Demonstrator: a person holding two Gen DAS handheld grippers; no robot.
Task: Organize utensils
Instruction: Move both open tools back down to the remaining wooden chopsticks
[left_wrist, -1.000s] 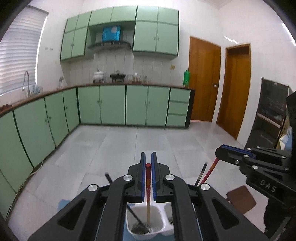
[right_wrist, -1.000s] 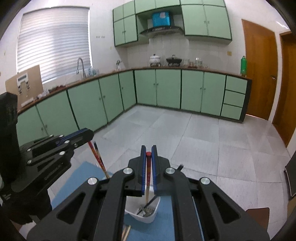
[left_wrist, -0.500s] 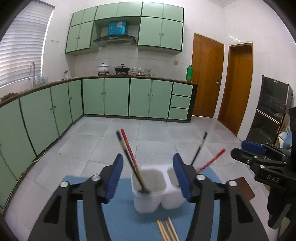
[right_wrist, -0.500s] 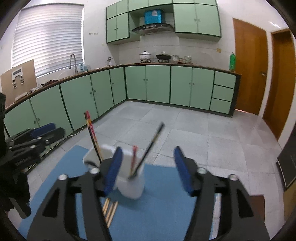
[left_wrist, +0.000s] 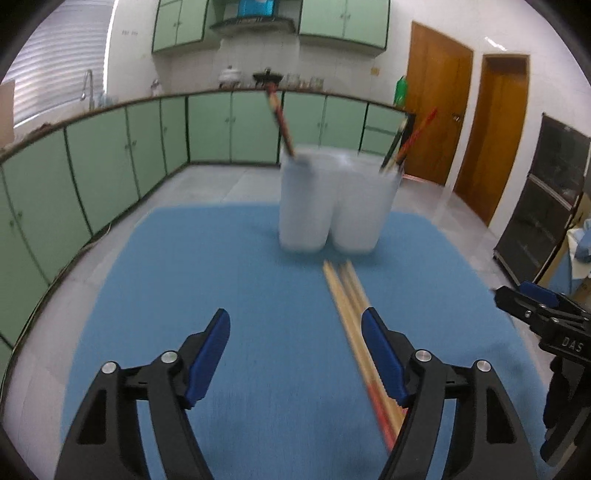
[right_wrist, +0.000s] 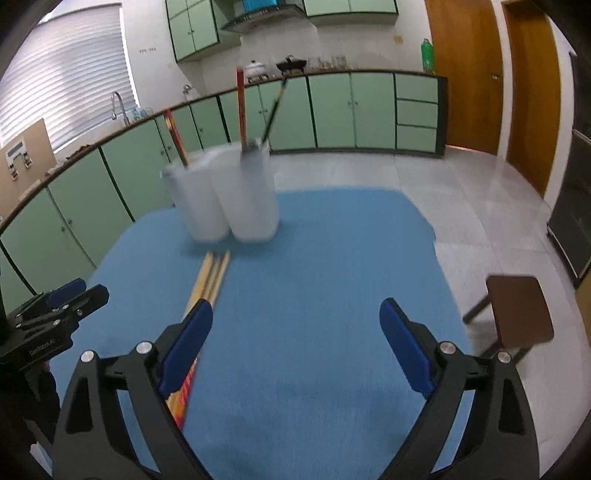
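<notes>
Standing near the far edge of the blue mat (left_wrist: 229, 266) is a white holder (left_wrist: 334, 201) with two cups side by side. Sticks lean out of both cups: in the left wrist view a dark red one (left_wrist: 280, 120) pokes up from the left cup, and a red one (left_wrist: 419, 131) and a dark one (left_wrist: 396, 142) lean out of the right cup. More chopsticks (left_wrist: 351, 306) lie flat on the mat, with their pale ends just in front of the holder and their red ends toward the near edge. The pictures are blurry, so I cannot count them well. The left gripper (left_wrist: 295, 330) is wide open and holds nothing; it hangs over the near part of the mat, and the flat chopsticks run close under its right blue finger (left_wrist: 382, 354). The right gripper (right_wrist: 295, 321) is wide open too and holds nothing. In its view the flat chopsticks (right_wrist: 210, 277) pass under its left blue finger (right_wrist: 186, 345). Each gripper shows at the side of the other one's view, over the side edges of the mat. A brown stool (right_wrist: 519, 310) stands on the floor past the right edge of the mat.
</notes>
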